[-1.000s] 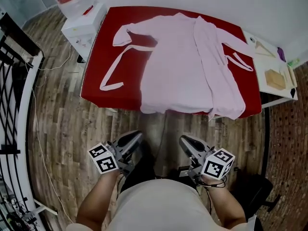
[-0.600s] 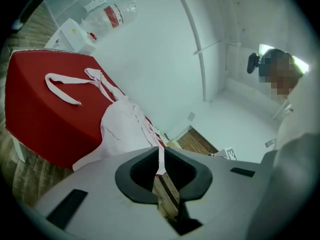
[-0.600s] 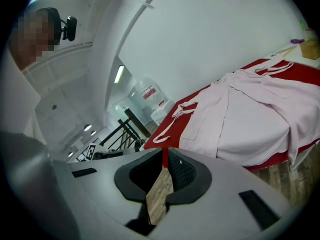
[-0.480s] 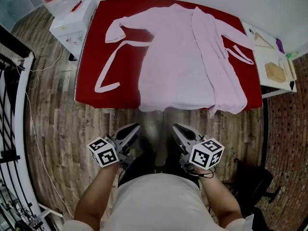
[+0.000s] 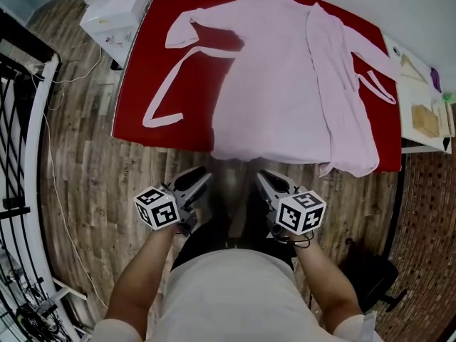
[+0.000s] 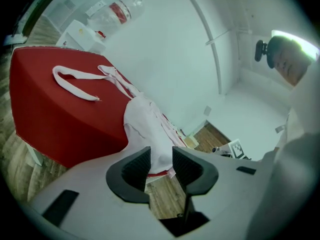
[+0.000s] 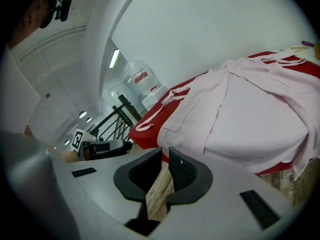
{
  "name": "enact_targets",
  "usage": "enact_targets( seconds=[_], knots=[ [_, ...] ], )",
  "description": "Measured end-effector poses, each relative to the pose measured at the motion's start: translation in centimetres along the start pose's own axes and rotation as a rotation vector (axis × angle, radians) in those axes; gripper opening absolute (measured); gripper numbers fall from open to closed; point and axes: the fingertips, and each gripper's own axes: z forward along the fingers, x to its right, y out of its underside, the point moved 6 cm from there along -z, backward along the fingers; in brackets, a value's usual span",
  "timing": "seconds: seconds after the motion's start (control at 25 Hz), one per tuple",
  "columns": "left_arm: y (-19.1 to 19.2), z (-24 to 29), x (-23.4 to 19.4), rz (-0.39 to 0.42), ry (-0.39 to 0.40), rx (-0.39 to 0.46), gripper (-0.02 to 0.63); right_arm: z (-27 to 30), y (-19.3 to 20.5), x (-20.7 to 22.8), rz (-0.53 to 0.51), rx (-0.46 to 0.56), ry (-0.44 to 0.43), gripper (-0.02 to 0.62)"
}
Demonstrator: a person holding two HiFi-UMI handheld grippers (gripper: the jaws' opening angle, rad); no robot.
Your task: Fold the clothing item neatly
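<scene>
At twelve o'clock on the red bench (image 5: 196,91), the pink robe (image 5: 285,70) lies spread flat, nothing folded yet. My left hand-held gripper (image 5: 202,178) has just been opening, empty; my right hand-held gripper (image 5: 261,177) is closed, empty.

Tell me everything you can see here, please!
robe: one, pale pink, spread on the table, hem over the near edge
belt: one, pale pink, looped on the table's left part
table: one, red top, middle
cabinet: one, white, beside the table's far left corner
side table: one, white, right of the red table
railing: one, black, far left
floor: brown wood, all around
left gripper: one, grey, low left; jaws have just been opening, nothing between them
right gripper: one, grey, low right; jaws shut, empty
</scene>
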Motion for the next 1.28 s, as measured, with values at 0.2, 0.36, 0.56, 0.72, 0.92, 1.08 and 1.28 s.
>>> enact_targets(
  seconds=[0.2,0.36,0.56,0.72,0.92,1.08,1.28],
  knots=[
    [0.3,2.1,-2.6,0.008,-0.045,-0.039,0.117,2.7,1.4,2.3,0.019,-0.06,0.013,0.124],
    [0.7,3.7,-4.1,0.005,-0.055,-0.077,0.117,4.7,2.7,4.7,0.012,-0.118,0.082,0.129],
    [1.3,4.6,-4.3,-0.02,-0.047,-0.103,0.117,8.4,3.6,6.9,0.042,-0.169,0.127,0.129],
    [1.9,4.3,-4.4,-0.04,-0.051,-0.118,0.117,9.8,3.5,6.8,0.023,-0.191,0.129,0.126],
    [2.3,3.9,-4.9,-0.059,-0.061,-0.119,0.117,9.1,3.7,6.3,0.001,-0.189,0.111,0.104],
    [2.2,4.1,-5.0,-0.059,-0.056,-0.124,0.117,9.1,3.7,6.8,0.041,-0.166,0.115,0.133],
    [2.1,4.4,-4.8,-0.051,-0.046,-0.136,0.117,8.9,3.0,6.3,0.048,-0.154,0.089,0.037]
  ],
)
